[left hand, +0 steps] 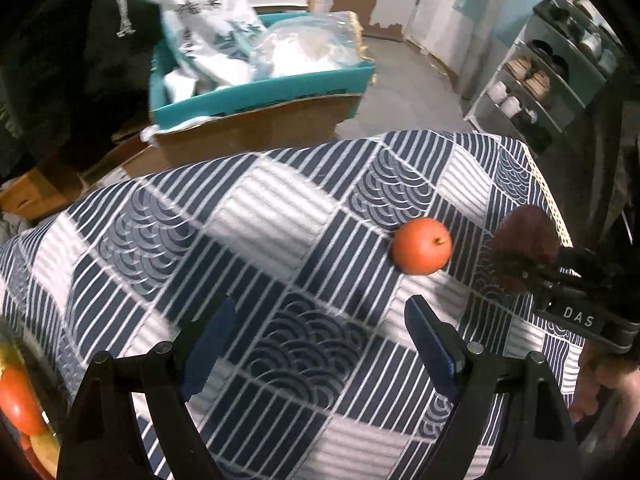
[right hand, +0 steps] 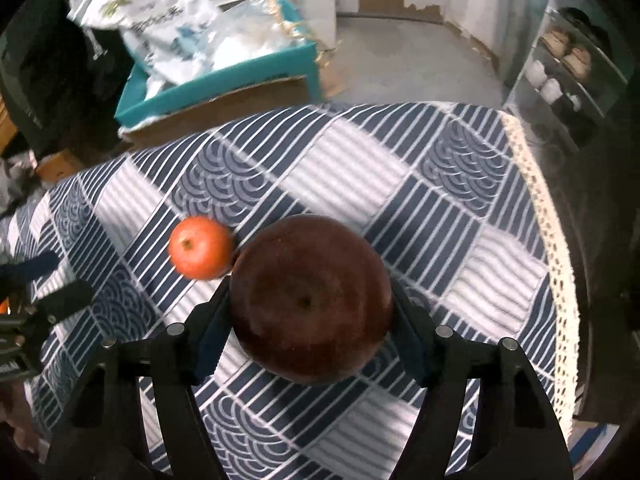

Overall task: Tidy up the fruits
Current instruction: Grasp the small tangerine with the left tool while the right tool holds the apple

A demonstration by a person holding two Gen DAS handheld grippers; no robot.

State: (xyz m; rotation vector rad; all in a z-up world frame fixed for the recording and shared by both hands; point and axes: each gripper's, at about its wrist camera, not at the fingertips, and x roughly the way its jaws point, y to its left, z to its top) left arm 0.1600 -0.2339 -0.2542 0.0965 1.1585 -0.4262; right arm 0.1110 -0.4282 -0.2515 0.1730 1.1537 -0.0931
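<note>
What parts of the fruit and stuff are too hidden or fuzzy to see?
- Left wrist view: fruit pile at the lower left, cut off by the frame edge and left gripper.
- Left wrist view: dark red apple blurred, partly behind right gripper.
- Right wrist view: apple's underside hidden; bag lettering blurred.

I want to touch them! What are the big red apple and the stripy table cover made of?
The dark red apple, held between the right gripper's pads, has smooth, slightly shiny skin; whether it is real fruit or a plastic copy, I can't tell. The tablecloth looks like soft woven fabric: matte, printed stripes and waves, with a lacy cream trim.
</note>
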